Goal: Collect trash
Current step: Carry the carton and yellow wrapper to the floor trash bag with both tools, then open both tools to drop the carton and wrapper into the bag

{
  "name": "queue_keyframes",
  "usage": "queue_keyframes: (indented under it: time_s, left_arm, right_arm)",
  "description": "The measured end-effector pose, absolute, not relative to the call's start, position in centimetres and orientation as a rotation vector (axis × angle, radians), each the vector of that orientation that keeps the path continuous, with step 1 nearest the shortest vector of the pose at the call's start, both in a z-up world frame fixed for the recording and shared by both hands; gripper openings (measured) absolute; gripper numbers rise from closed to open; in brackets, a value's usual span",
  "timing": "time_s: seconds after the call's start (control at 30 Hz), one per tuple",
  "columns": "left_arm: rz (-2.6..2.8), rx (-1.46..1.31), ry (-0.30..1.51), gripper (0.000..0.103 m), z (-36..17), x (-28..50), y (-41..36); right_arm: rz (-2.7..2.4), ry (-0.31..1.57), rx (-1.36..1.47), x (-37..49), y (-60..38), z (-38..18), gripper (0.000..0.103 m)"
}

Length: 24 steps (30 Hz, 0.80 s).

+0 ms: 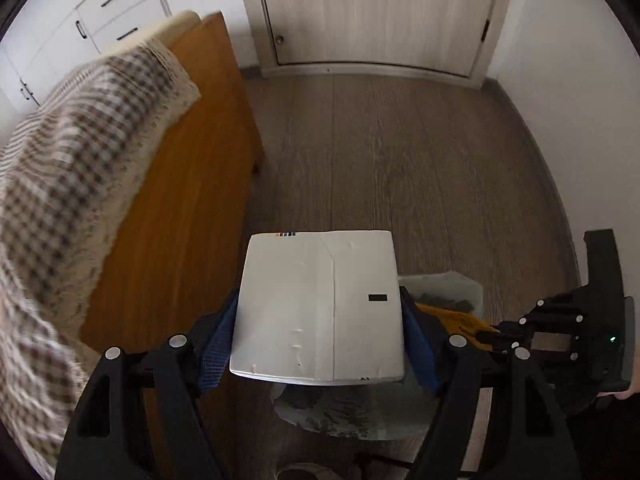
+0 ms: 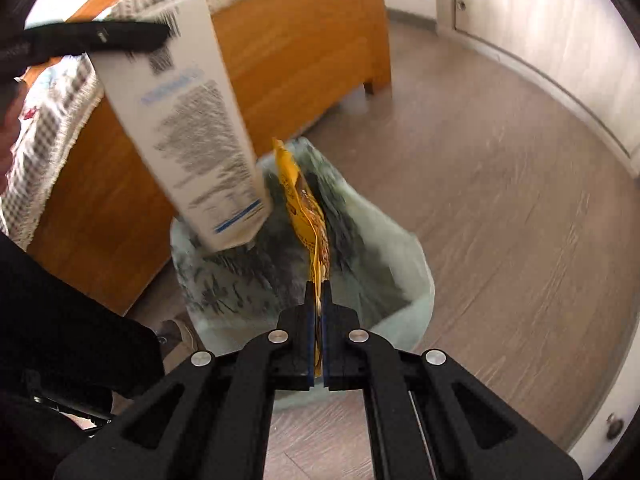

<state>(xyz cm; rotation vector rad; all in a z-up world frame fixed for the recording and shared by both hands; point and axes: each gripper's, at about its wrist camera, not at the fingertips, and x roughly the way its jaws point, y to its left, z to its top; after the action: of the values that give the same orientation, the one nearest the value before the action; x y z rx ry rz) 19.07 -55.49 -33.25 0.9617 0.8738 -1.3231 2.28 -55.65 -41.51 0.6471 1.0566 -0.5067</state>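
Note:
In the left wrist view my left gripper (image 1: 320, 320) is shut on a white carton (image 1: 320, 308), its blue pads pressing on both sides. The carton hangs over a bin lined with a pale green bag (image 1: 444, 284). The right wrist view shows my right gripper (image 2: 318, 292) shut on a yellow wrapper (image 2: 304, 208), which dangles into the bin's bag (image 2: 380, 248). There the printed carton (image 2: 192, 128) tilts down over the bin's left rim, with one left finger (image 2: 100, 38) across its top. The right gripper (image 1: 552, 328) also shows beside the yellow wrapper (image 1: 452, 314).
A wooden bed frame (image 1: 180, 220) with a checkered blanket (image 1: 72, 168) stands close on the bin's left. Grey wood-look floor (image 1: 400, 160) stretches to a pale door (image 1: 372, 12) and white wall. A shoe (image 2: 180, 330) is by the bin's near side.

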Motion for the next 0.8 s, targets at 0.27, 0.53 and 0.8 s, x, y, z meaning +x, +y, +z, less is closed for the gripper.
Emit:
queue_keyframes:
  time_s: [0.27, 0.53, 0.8]
  left_arm:
    - [-1.254, 1.254, 0.987, 0.072, -42.3, 17.9, -54.2]
    - [-0.941, 1.532, 1.145, 0.076, -48.7, 20.3, -52.3]
    - [-0.936, 1.451, 1.160, 0.078, -46.6, 19.9, -51.7]
  right_arm:
    - [-0.503, 1.114, 0.684, 1.7, -55.7, -44.7, 0.002]
    - [-0.499, 1.216, 0.479, 5.4, -54.8, -46.7, 0.004]
    - [-0.575, 1.232, 0.398, 6.2, -55.2, -46.7, 0.041]
